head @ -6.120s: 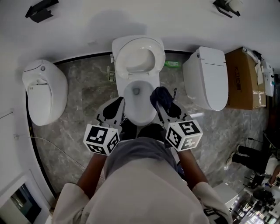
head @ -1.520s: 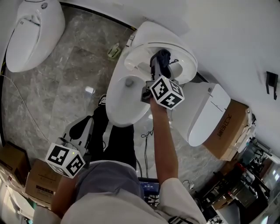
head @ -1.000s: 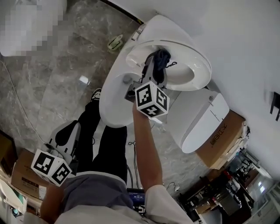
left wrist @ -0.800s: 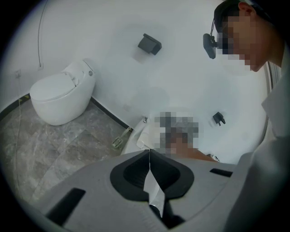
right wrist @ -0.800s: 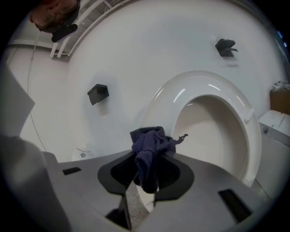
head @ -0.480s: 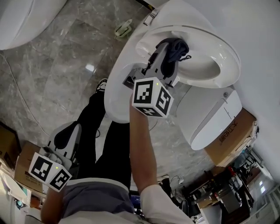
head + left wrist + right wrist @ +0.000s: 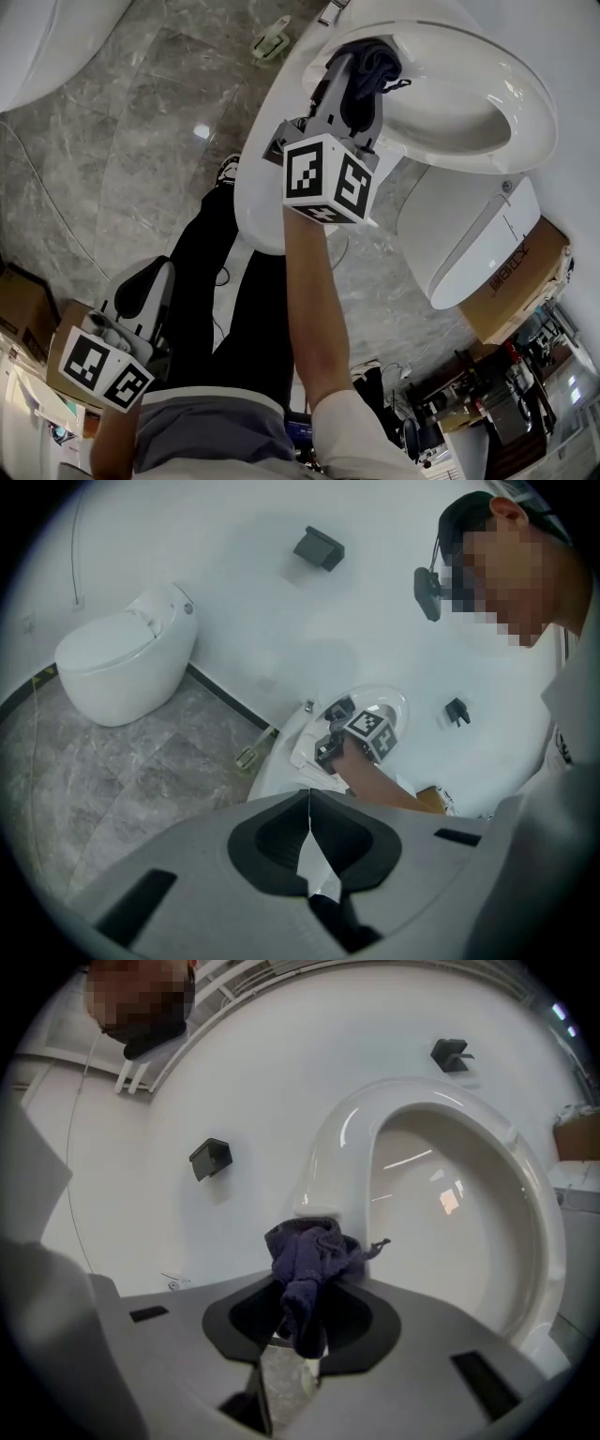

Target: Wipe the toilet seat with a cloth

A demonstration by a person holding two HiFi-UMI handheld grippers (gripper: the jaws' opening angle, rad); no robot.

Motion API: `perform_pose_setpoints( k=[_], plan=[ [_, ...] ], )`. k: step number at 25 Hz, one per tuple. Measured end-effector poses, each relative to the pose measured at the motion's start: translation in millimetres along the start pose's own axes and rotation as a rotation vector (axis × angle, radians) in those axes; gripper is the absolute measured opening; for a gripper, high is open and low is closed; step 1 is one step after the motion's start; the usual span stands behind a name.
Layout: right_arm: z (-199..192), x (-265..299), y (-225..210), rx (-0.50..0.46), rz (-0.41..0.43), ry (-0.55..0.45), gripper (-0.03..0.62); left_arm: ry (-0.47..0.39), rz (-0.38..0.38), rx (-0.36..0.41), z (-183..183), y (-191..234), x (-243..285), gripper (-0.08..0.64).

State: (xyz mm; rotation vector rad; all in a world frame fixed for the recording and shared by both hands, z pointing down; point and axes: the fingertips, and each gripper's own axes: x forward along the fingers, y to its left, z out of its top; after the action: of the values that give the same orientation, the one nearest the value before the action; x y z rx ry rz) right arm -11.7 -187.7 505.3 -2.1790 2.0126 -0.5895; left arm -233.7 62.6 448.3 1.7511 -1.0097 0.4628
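Note:
The white toilet (image 7: 258,202) has its seat (image 7: 487,112) raised against the wall. My right gripper (image 7: 354,67) reaches up to the left side of the seat ring (image 7: 339,1147), shut on a bunched dark blue cloth (image 7: 375,64) (image 7: 314,1252) that touches the ring. The cloth hides the right gripper's (image 7: 309,1277) fingertips. My left gripper (image 7: 141,292) hangs low beside the person's black trouser leg, away from the toilet. In the left gripper view my left gripper (image 7: 309,799) is shut, with nothing between its jaws.
A closed white toilet (image 7: 473,239) stands right of this one, with a cardboard box (image 7: 525,281) beyond it. Another toilet (image 7: 122,658) stands at the left. A small green object (image 7: 272,39) lies on the marble floor. Black brackets (image 7: 211,1159) hang on the wall.
Six seconds ago both grippers were at the bowl's front. The right gripper has since carried the cloth up to the raised seat, and the left gripper has dropped beside the leg.

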Motion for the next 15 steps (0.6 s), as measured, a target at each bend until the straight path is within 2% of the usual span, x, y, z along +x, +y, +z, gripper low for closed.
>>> perform_pose_setpoints(
  k=[7,11,15],
  plan=[
    [-31.2,-1.4,-1.9,-0.021,0.037,0.088,0.094,0.023,-0.003,-0.01,-9.6,4.8,1.7,0.009],
    [-64.6,-5.0,-10.6,0.027,0.052,0.192,0.095,0.015,-0.007,-0.005,-9.4,1.0,1.6,0.009],
    [-100.6,-16.4,-30.7,0.041,0.029,0.263,0.095,0.021,-0.005,-0.004,-13.2,0.3,3.3,0.009]
  ],
)
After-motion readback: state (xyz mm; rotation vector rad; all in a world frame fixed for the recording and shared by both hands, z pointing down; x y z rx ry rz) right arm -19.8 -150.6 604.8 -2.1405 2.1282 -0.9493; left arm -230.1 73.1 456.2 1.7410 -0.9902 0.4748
